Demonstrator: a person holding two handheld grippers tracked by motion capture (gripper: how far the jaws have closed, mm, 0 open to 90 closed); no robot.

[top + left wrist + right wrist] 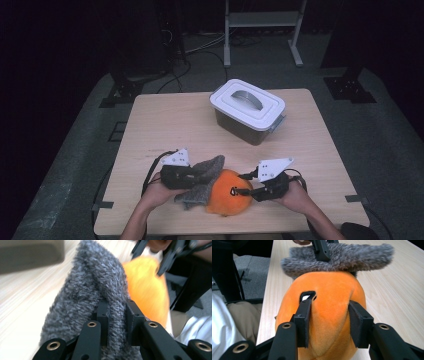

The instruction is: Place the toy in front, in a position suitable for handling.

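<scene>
In the high view, an orange plush toy (229,197) with a grey furry part (202,181) is lying near the front edge of the wooden table (165,120), between the person's two hands. The left gripper (192,176) is reaching in from the left and gripping the grey furry part, while the right gripper (243,190) is meeting the orange body from the right. Farther back on the table, well apart from the toy, a lidded plastic box (248,111) with a white lid and grey handle is standing. In the left gripper view, the left gripper (117,315) is pinching a fold of the grey furry part (90,287) tightly between its jaws, with the orange body (147,290) lying just behind it. In the right gripper view, the right gripper (329,317) is straddling the orange plush toy (329,297), its jaws pressing against both sides of the body, and the grey furry part (342,256) is lying across the far side of the toy.
</scene>
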